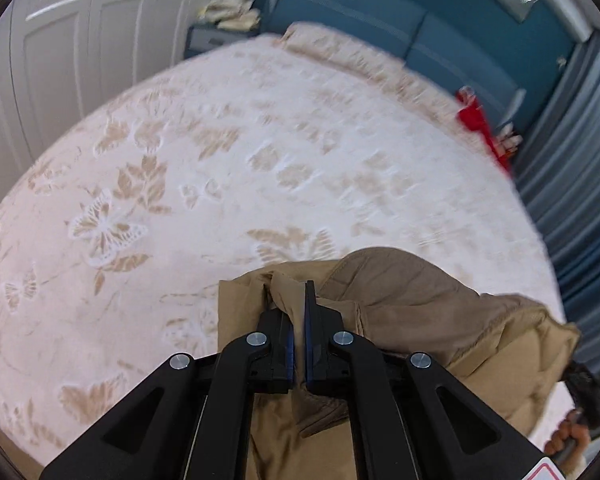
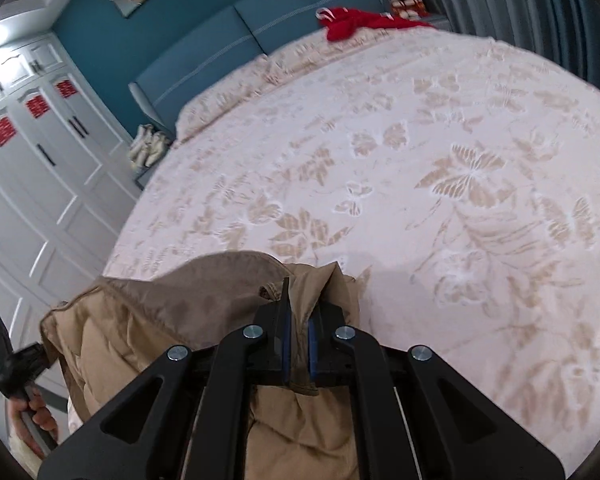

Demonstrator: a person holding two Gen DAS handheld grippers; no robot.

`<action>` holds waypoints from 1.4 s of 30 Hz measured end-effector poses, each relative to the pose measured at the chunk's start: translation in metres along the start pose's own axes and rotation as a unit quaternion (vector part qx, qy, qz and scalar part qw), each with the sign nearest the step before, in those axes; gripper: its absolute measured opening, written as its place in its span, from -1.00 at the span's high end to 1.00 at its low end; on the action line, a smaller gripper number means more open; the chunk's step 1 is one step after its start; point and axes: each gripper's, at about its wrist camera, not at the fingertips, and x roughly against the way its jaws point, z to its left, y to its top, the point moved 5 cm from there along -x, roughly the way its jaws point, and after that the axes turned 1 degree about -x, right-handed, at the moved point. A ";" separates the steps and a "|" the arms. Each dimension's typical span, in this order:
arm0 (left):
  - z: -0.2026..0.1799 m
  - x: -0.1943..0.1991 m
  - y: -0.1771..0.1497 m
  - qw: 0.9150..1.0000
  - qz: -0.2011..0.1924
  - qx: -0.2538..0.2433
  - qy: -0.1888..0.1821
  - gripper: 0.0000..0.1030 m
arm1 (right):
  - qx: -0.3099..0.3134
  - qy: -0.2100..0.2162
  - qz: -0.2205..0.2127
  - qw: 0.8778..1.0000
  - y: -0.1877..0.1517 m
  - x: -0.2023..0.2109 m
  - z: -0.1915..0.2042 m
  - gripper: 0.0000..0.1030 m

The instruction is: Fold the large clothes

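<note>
A tan padded coat hangs between my two grippers above the bed. My left gripper is shut on a fold of the coat's edge, which pokes up between its jaws. My right gripper is shut on another fold of the same coat. The coat's body sags between the two holds and drapes below the fingers. In the left wrist view the other hand shows at the lower right; in the right wrist view the other hand shows at the lower left.
A bed with a white and beige butterfly-pattern cover fills the view ahead. A red garment lies near the blue headboard. White wardrobe doors stand left, grey curtains right.
</note>
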 end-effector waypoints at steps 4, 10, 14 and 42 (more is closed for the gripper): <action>0.024 -0.046 -0.011 0.999 0.030 0.032 0.010 0.92 | -0.015 -0.015 0.016 1.000 -0.006 -0.039 -0.012 0.88; 0.033 -0.076 -0.024 0.999 0.023 0.039 0.005 0.80 | -0.045 -0.002 0.017 0.999 -0.014 -0.063 -0.028 0.84; 0.039 -0.079 -0.026 0.998 0.026 0.055 -0.024 0.78 | -0.064 0.026 0.010 0.998 -0.014 -0.060 -0.034 0.71; -0.003 0.068 0.027 0.995 -0.084 -0.045 -0.021 -0.21 | 0.148 0.022 -0.005 0.989 -0.059 0.008 0.107 -0.32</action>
